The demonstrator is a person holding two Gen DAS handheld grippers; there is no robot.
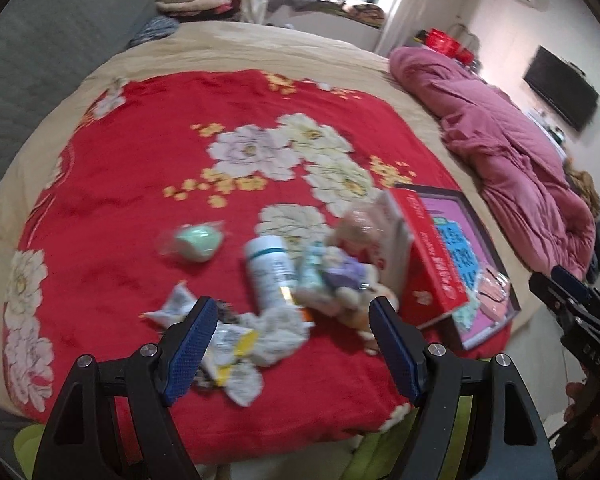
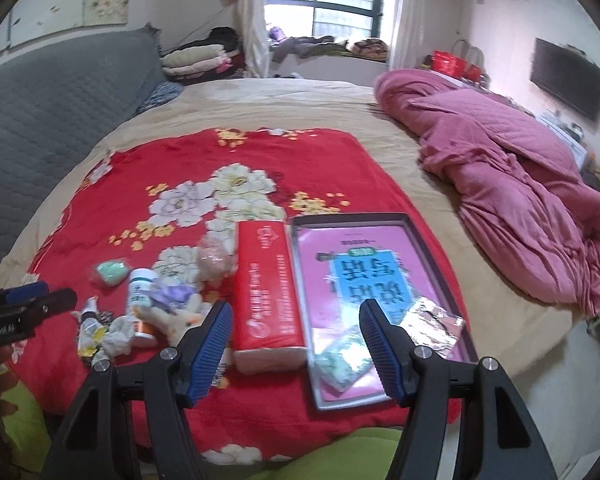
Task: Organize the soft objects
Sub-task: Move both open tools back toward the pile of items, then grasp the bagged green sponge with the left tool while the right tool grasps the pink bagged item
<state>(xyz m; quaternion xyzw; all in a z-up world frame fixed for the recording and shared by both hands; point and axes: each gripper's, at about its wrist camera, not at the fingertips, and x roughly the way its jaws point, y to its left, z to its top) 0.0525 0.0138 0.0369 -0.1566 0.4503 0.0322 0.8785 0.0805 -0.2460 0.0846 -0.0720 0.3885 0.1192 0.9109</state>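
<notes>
**Both fingers spread above a mixed pile**

The bed [image 2: 284, 96] carries a red floral blanket [image 2: 112, 184], and everything I must sort lies at its near edge. Largest is the flat tray [image 2: 300, 280] with the pink printed base, two small packets [image 2: 344, 356] already in it. Touching its left side stands the red box [image 2: 266, 288]. Left of that is the heap: a plush toy [image 1: 348, 280], a white bottle [image 1: 270, 272], a crumpled cloth [image 1: 280, 332], sachets [image 1: 176, 304], and, a little apart, a green sponge [image 1: 194, 242] in clear wrap.

My left fingers [image 1: 292, 344] stand spread and empty over the cloth and sachets; my right fingers [image 2: 296, 344] stand spread and empty over the seam between box and tray.

The risk, as I judge it: the soft things lie tangled with the bottle, so closing on the cloth could drag the bottle or sachets along, or roll the bottle off the near edge. The pictures are blurred, so aim could be off too.
</notes>
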